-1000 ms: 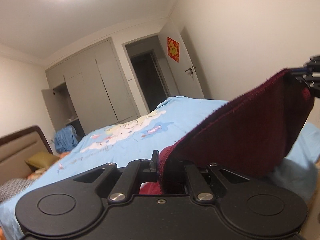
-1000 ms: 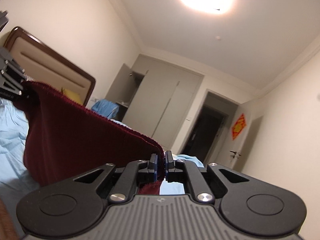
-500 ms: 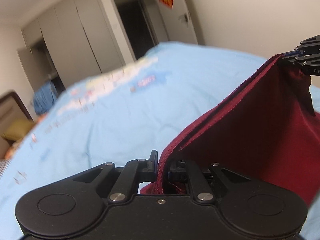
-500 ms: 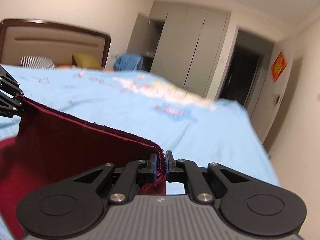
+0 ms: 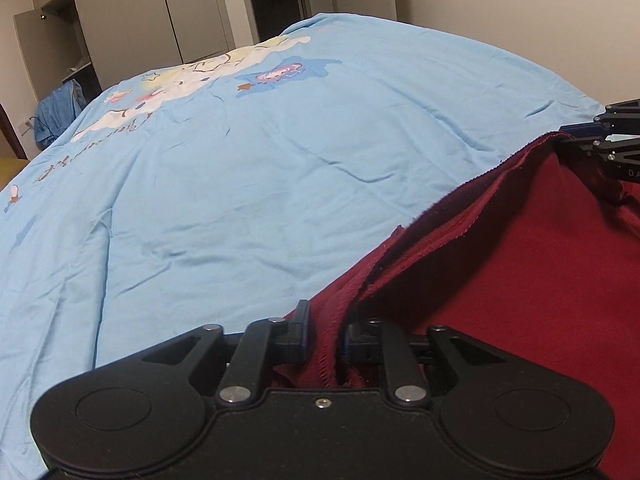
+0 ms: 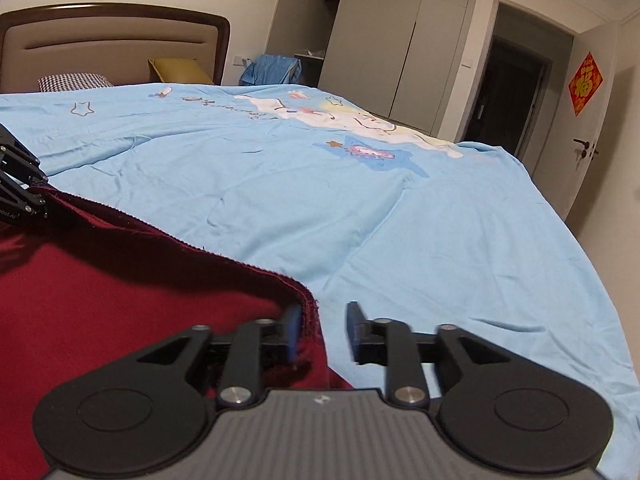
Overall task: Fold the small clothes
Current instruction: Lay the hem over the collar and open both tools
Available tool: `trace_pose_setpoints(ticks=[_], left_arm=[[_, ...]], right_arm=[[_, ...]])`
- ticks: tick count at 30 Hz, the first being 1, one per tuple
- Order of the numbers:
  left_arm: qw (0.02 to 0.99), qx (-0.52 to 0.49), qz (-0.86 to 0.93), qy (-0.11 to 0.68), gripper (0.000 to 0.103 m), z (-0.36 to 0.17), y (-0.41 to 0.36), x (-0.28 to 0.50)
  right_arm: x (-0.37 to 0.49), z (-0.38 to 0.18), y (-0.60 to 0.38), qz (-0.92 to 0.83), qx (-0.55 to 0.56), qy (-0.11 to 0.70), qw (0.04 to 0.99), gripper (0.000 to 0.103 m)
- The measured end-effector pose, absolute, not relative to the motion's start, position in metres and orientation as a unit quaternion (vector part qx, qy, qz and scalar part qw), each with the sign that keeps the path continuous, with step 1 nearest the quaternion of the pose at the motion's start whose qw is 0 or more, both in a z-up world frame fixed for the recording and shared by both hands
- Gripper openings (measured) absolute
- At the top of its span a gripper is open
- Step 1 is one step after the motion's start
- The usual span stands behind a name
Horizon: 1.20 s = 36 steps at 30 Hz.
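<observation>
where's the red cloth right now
The red cloth lies low on the blue bedsheet, its upper edge running between the left gripper and right gripper.

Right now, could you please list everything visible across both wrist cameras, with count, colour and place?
Garment: one, dark red, on the bed's near edge.
Bed cover: one, light blue with cartoon print, over the bed.
Headboard: one, beige with brown frame, far end.
Pillows: two, mustard and checked, by the headboard.
Wardrobe: one, grey, one door open, back wall.
Blue clothing: one heap, beside the wardrobe.
Door decoration: one, red.
Left gripper: black, open around the garment's edge.
Right gripper: black, open, at the garment's corner.
</observation>
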<state>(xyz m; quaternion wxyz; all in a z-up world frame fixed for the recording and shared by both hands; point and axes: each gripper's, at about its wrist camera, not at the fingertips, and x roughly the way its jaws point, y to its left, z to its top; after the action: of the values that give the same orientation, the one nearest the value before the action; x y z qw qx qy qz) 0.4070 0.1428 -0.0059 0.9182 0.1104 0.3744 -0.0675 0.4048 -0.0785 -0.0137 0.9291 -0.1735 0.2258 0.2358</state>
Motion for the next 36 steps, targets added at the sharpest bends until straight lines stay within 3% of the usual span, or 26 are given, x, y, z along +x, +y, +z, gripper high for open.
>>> trace_pose_setpoints(ticks=[1,2,3,4,5,6,13,19,23,29,36], left_arm=[[0.919,0.11,-0.066,0.374,0.033,-0.006,0.143,0.407],[0.919,0.108,-0.063,0.373,0.05,-0.006,0.145,0.407],[0.921,0.104,-0.059,0.37,0.062,-0.003,0.146,0.409],[0.924,0.097,-0.055,0.365,0.084,-0.001,0.148,0.409],[0.929,0.089,-0.048,0.357,0.095,0.001,0.151,0.407],[0.932,0.082,-0.042,0.349,0.098,0.006,0.154,0.403],[0.949,0.045,0.003,0.311,0.102,0.032,0.17,0.37],[0.949,0.012,-0.046,0.31,0.102,0.03,0.162,0.338],[0.933,0.015,-0.117,0.339,0.102,0.009,0.14,0.341],[0.927,-0.01,-0.148,0.343,0.102,-0.015,0.127,0.373],[0.94,-0.113,-0.092,0.31,0.102,-0.029,0.159,0.4]], right_arm=[[0.407,-0.012,-0.079,0.235,-0.171,0.224,0.93,0.06],[0.404,-0.01,-0.08,0.234,-0.169,0.223,0.931,0.075],[0.4,-0.005,-0.083,0.233,-0.167,0.22,0.932,0.082],[0.396,-0.002,-0.085,0.233,-0.164,0.216,0.934,0.092],[0.394,0.002,-0.086,0.232,-0.162,0.211,0.936,0.098],[0.388,0.006,-0.088,0.229,-0.162,0.204,0.938,0.099],[0.34,0.019,-0.104,0.282,-0.159,0.183,0.928,0.102],[0.315,0.003,-0.096,0.435,-0.137,0.272,0.847,0.102],[0.322,-0.013,-0.088,0.428,-0.15,0.297,0.84,0.102],[0.374,-0.015,-0.123,0.344,-0.063,0.311,0.884,0.103],[0.422,-0.02,-0.179,0.225,0.105,0.31,0.918,0.103]])
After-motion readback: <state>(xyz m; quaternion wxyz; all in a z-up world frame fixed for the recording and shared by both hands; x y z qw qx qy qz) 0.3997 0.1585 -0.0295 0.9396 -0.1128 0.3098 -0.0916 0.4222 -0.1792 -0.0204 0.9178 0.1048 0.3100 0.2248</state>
